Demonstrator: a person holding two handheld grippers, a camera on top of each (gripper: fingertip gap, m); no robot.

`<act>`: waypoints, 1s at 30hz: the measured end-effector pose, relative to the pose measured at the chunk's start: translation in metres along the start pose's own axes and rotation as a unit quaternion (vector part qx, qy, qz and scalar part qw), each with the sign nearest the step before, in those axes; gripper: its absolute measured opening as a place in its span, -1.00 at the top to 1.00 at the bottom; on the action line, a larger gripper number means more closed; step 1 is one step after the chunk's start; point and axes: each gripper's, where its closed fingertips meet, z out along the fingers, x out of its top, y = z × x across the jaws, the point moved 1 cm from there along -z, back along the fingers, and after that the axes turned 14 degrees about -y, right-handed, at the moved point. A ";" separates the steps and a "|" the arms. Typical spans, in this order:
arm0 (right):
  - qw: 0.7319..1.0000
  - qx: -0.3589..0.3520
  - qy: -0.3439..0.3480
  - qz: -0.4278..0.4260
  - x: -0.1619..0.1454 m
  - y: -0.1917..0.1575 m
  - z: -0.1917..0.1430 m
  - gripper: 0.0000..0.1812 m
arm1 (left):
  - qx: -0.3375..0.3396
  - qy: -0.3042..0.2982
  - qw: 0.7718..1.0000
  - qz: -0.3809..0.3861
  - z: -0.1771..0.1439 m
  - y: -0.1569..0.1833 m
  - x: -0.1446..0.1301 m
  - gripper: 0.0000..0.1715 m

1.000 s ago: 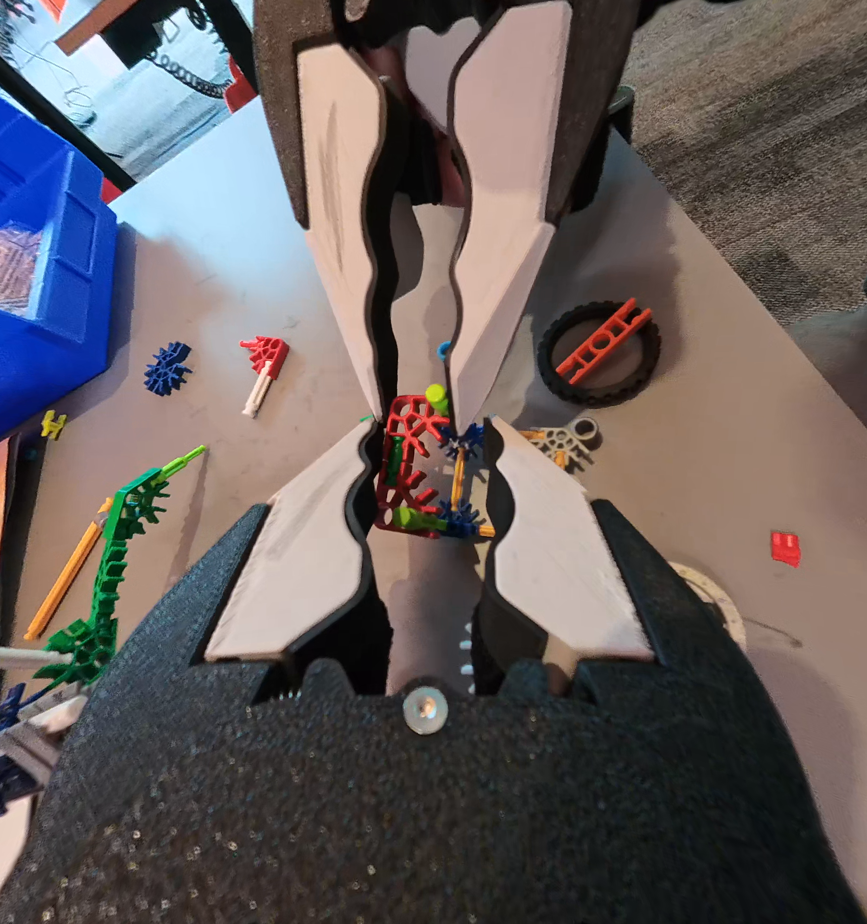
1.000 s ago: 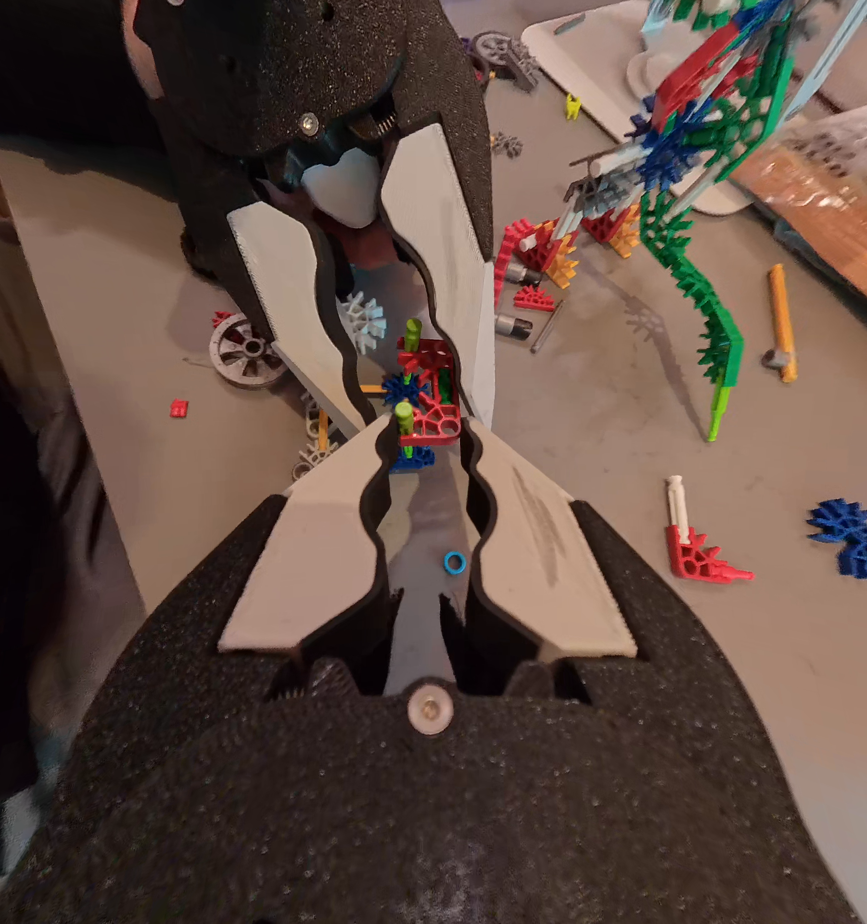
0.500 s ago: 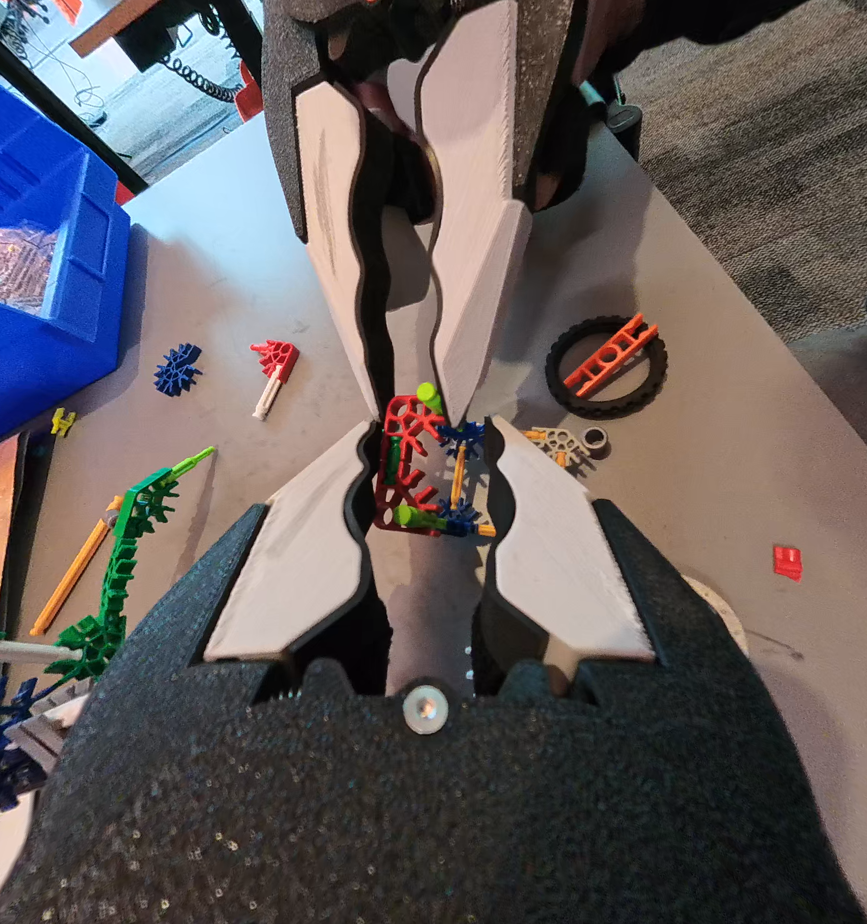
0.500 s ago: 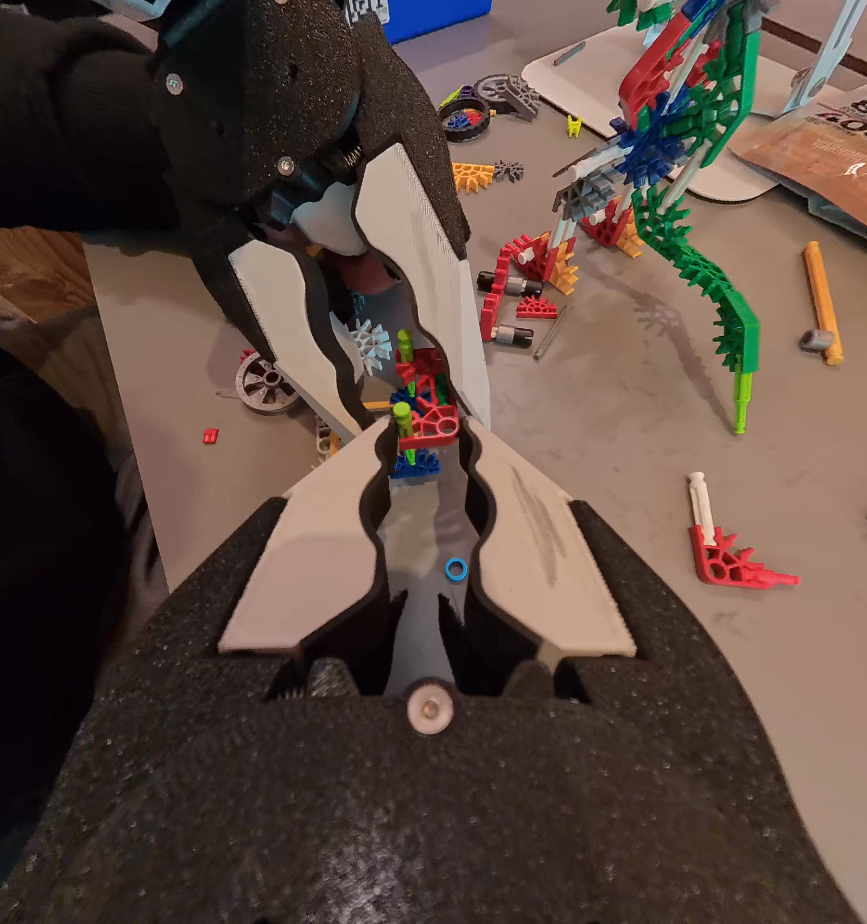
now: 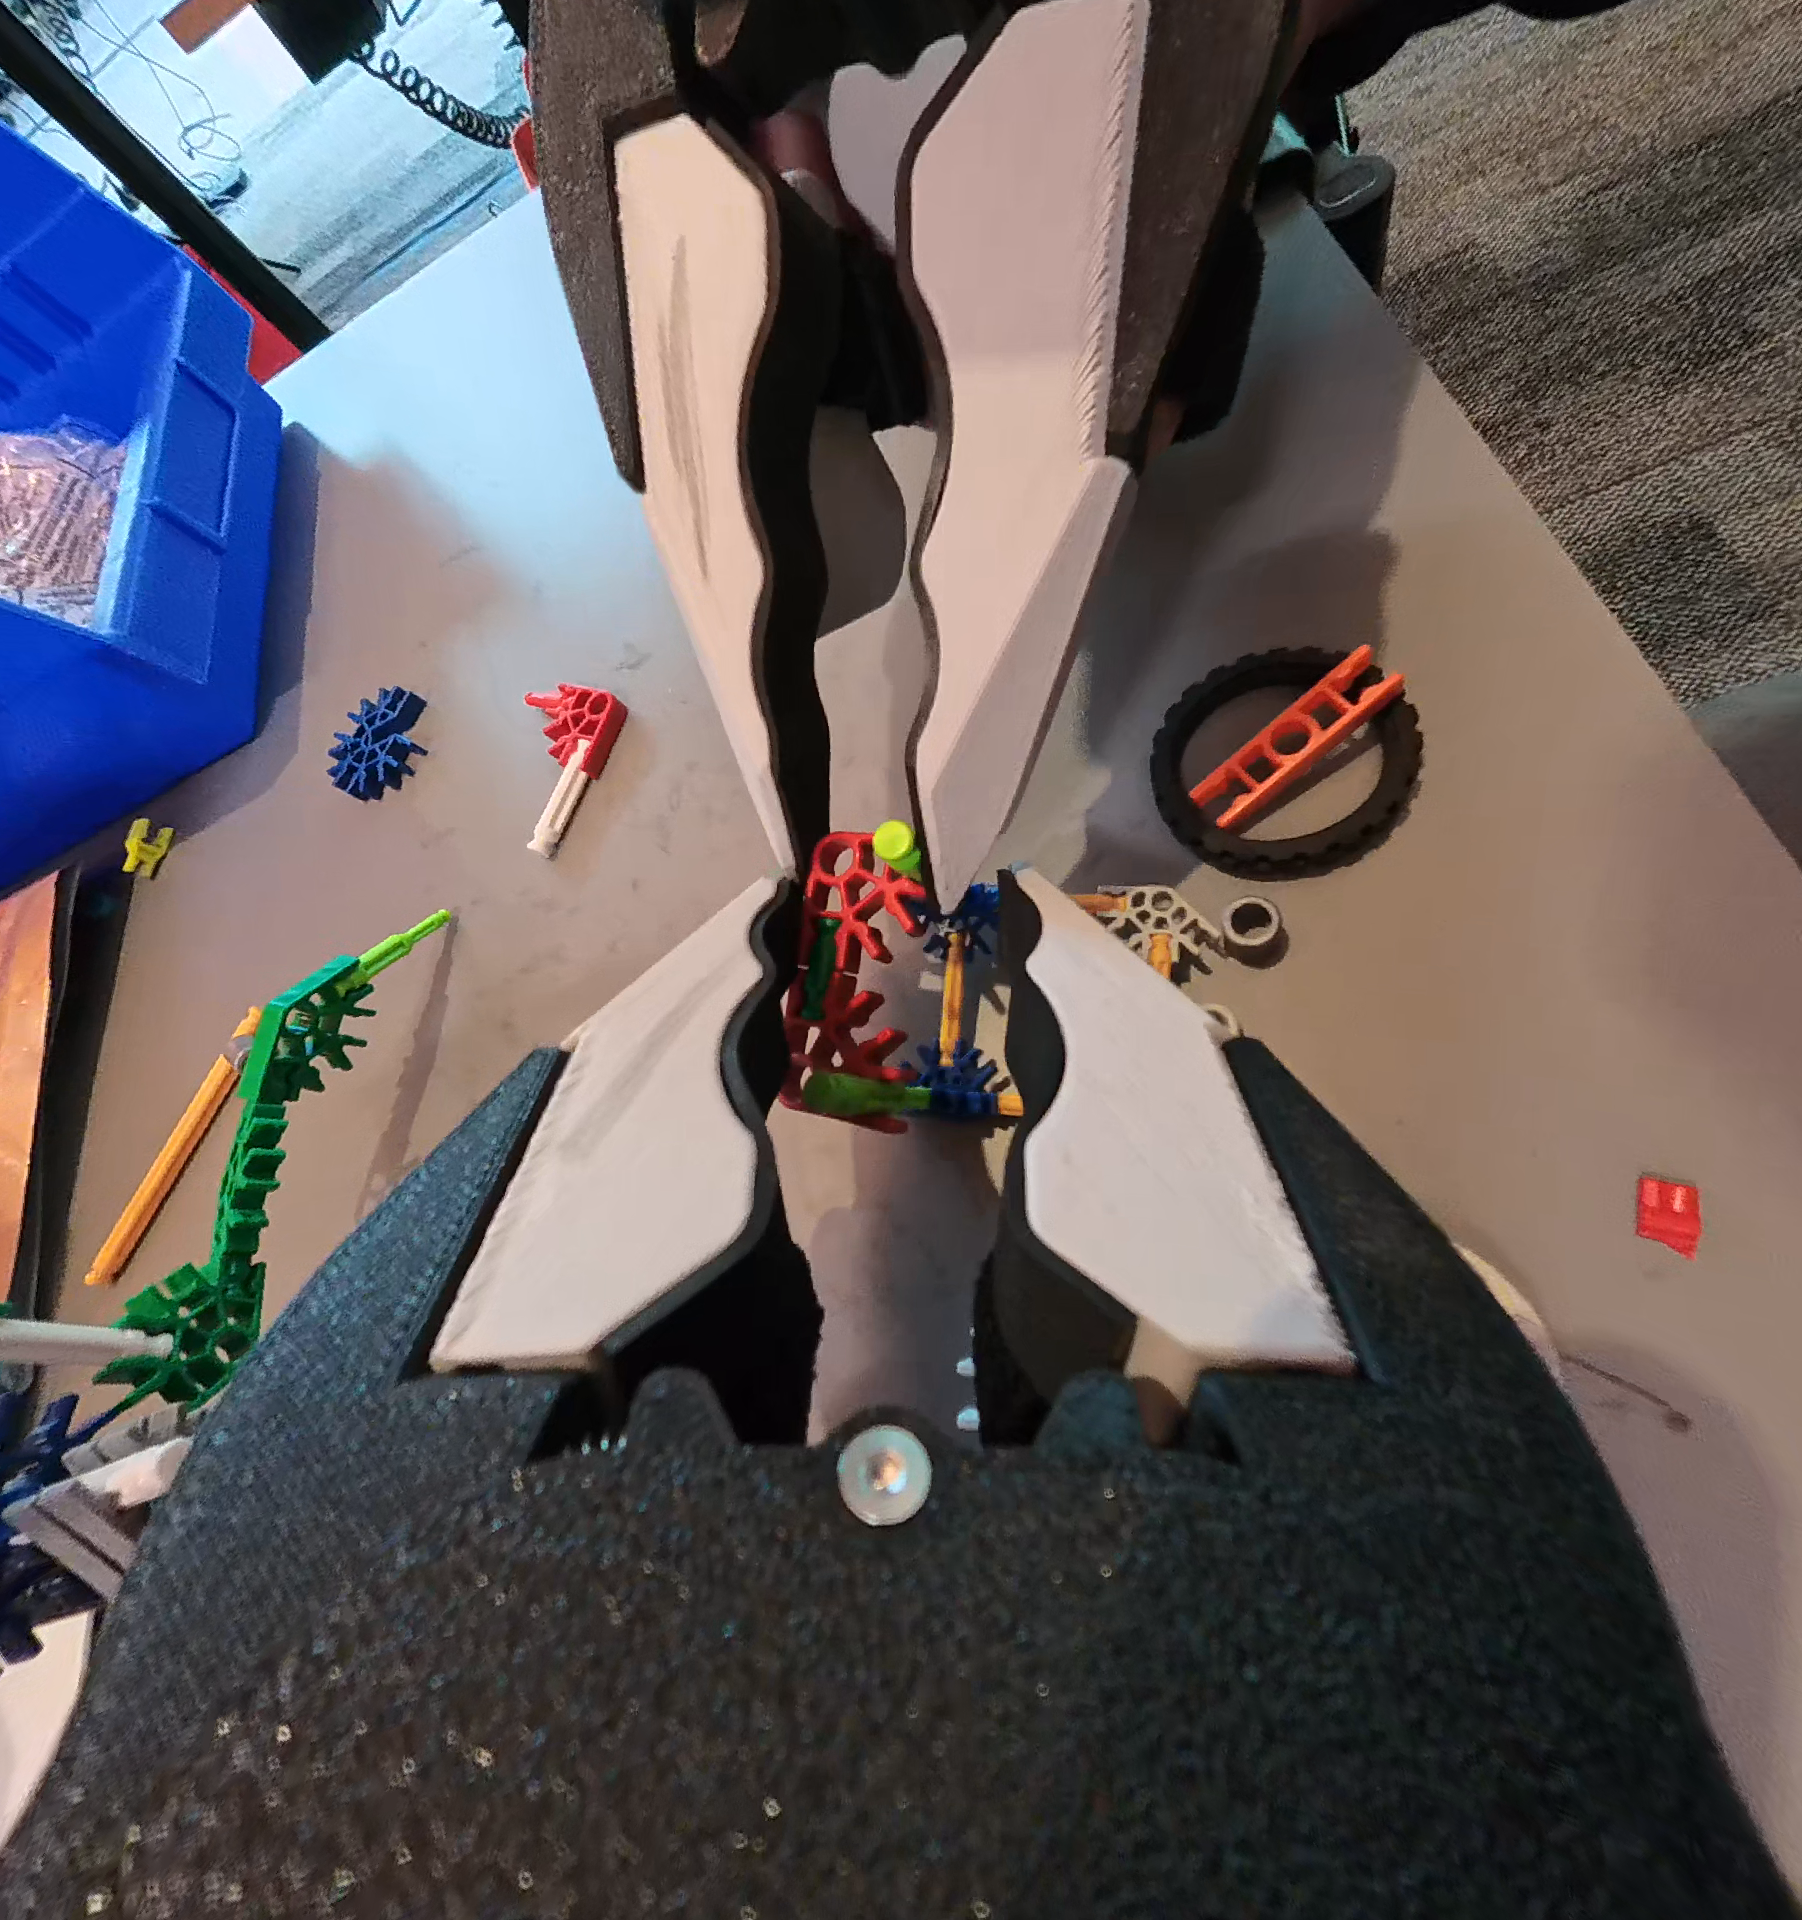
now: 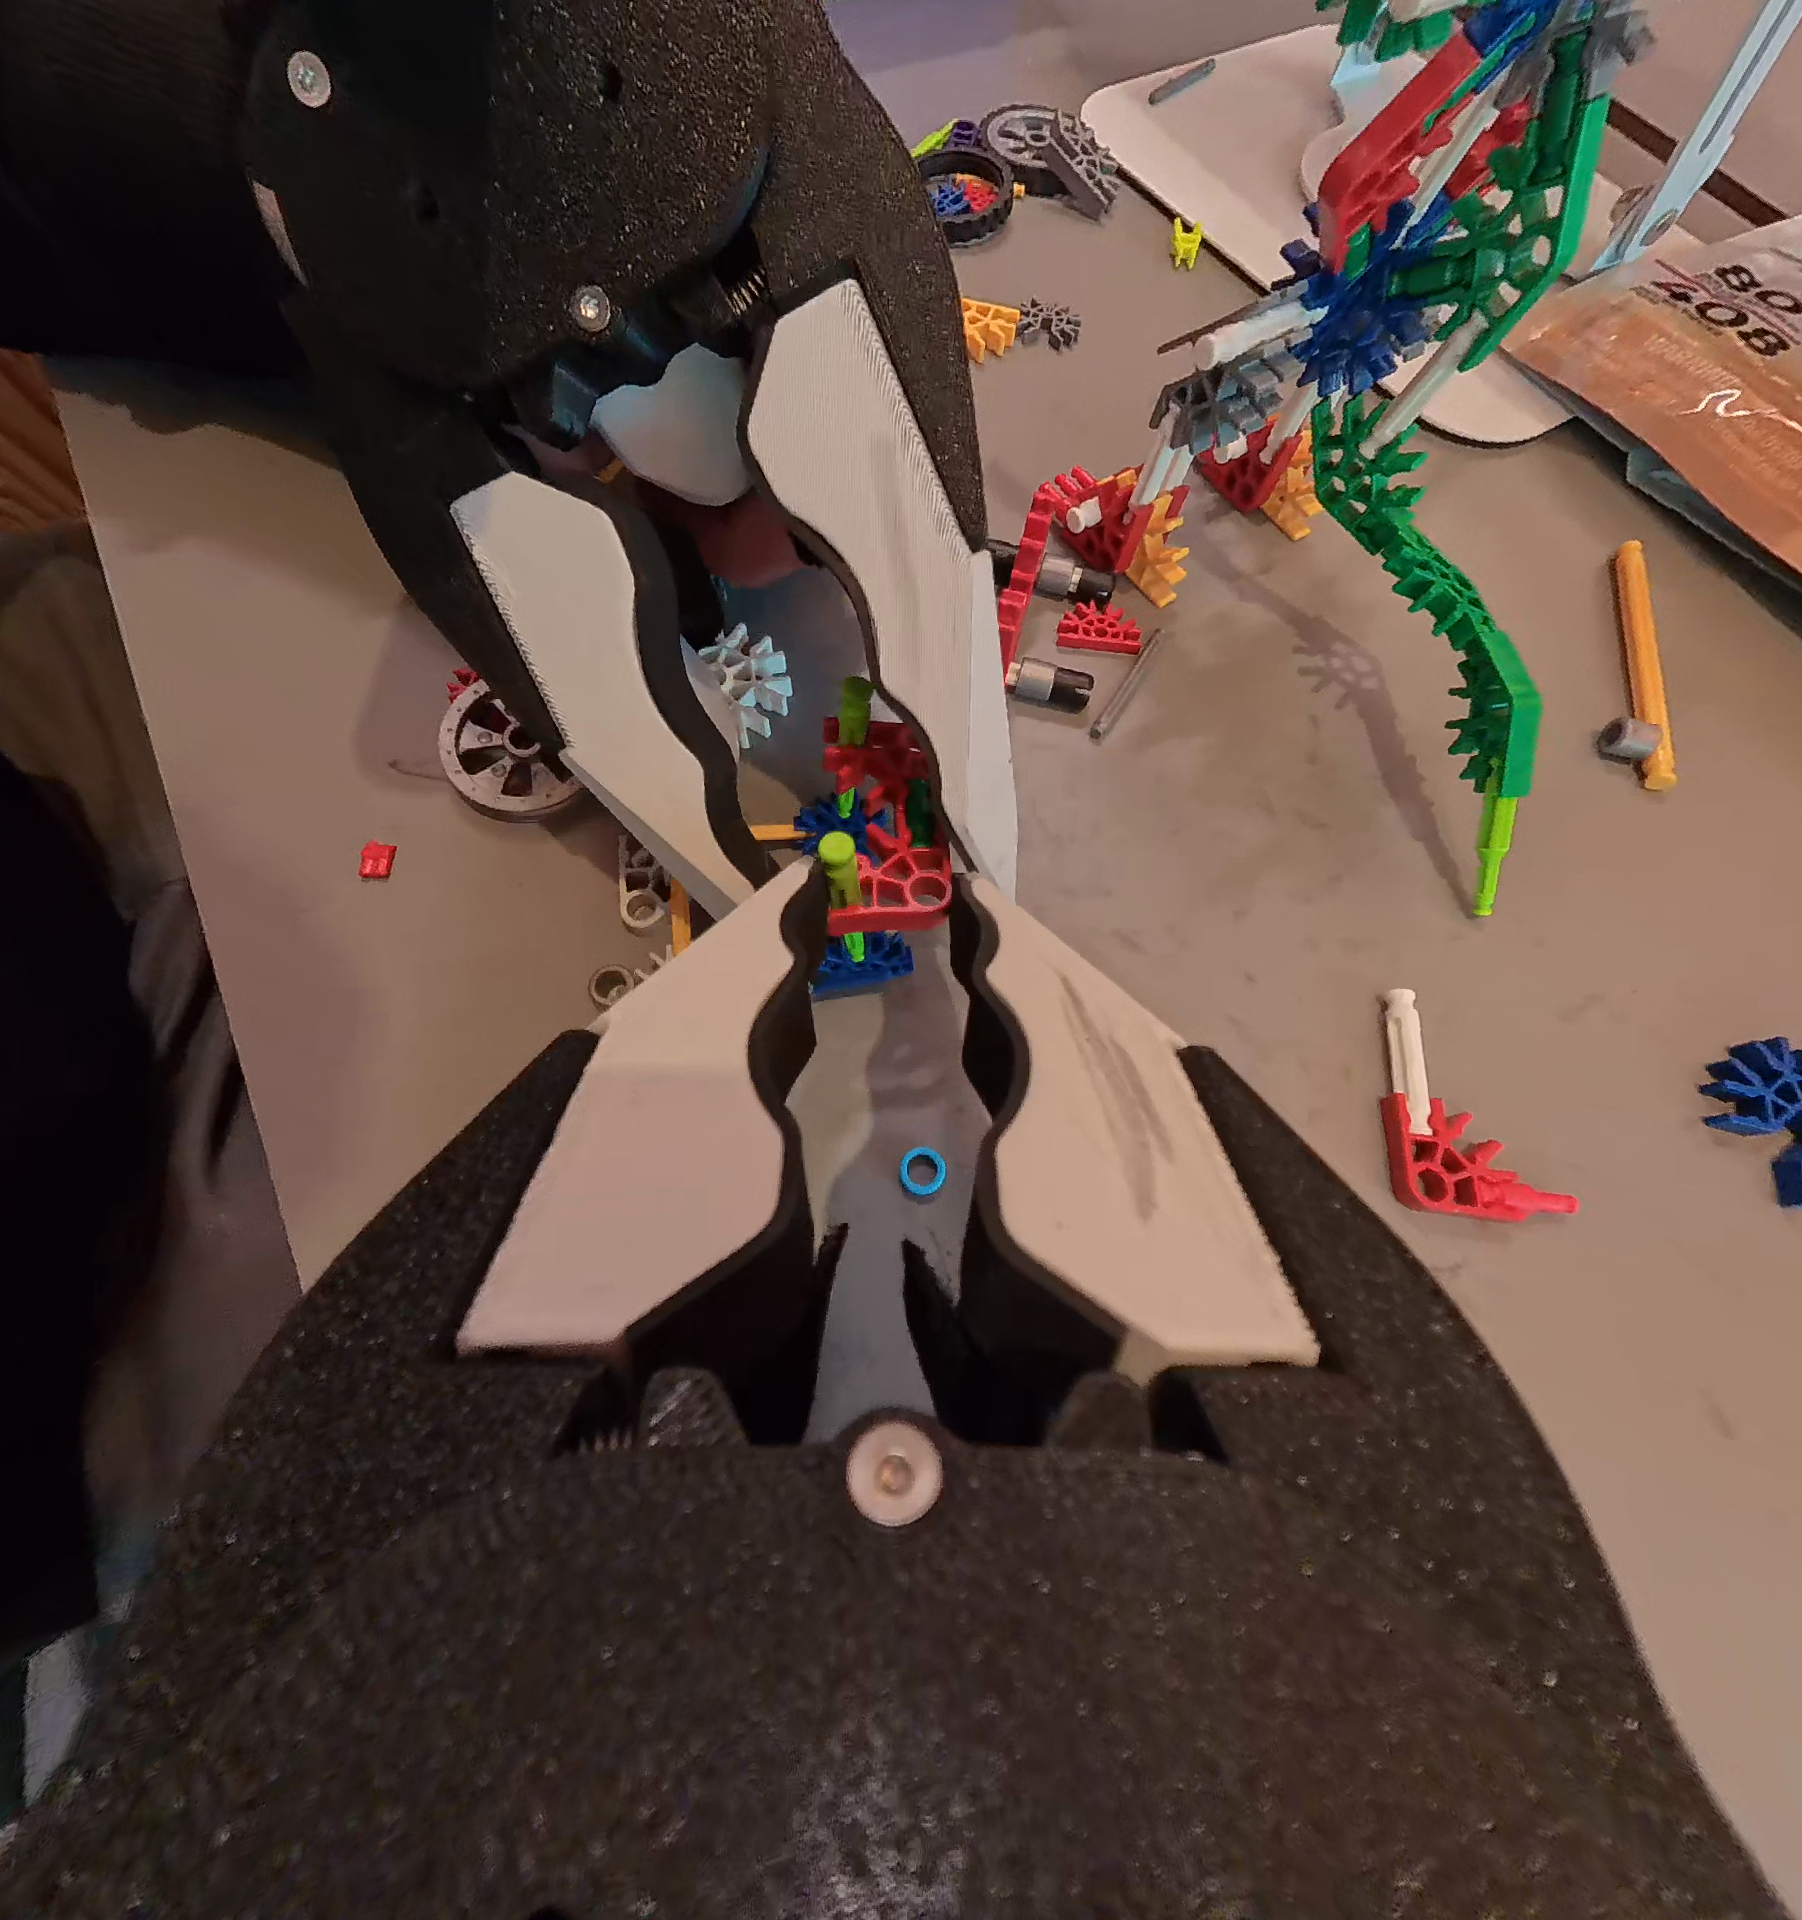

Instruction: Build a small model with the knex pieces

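I am holding a small assembly of red connectors, blue snowflake pieces and lime rods (image 5: pixel 866 997) between both tools over the grey table (image 5: pixel 481 540). My left gripper (image 5: pixel 892 914) is bracketing it with fingers part-spread, the left pad touching the red side; whether the right pad is touching it I cannot tell. My right gripper (image 6: pixel 881 904), coming in from twelve o'clock in the left view, is narrowed around the red connector and lime peg at the far end. It looks light, rigid plastic with snap joints that could pop apart, so the flat red connector faces seem the safest hold. At ten o'clock are lying a red-and-white piece (image 5: pixel 575 748) and a blue snowflake (image 5: pixel 377 743); at two o'clock, a black tyre (image 5: pixel 1286 774); at eight o'clock, a green chain (image 5: pixel 253 1153).
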 end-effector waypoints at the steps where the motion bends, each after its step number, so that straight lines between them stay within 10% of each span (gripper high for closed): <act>1: 1.000 -0.004 -0.002 -0.005 0.000 -0.001 0.000 0.77 | 0.002 -0.004 1.000 0.006 0.000 0.000 0.000 0.58; 30: 1.000 0.027 0.010 -0.004 -0.006 -0.001 -0.004 0.68 | -0.113 0.039 0.989 -0.083 -0.015 0.000 0.000 0.75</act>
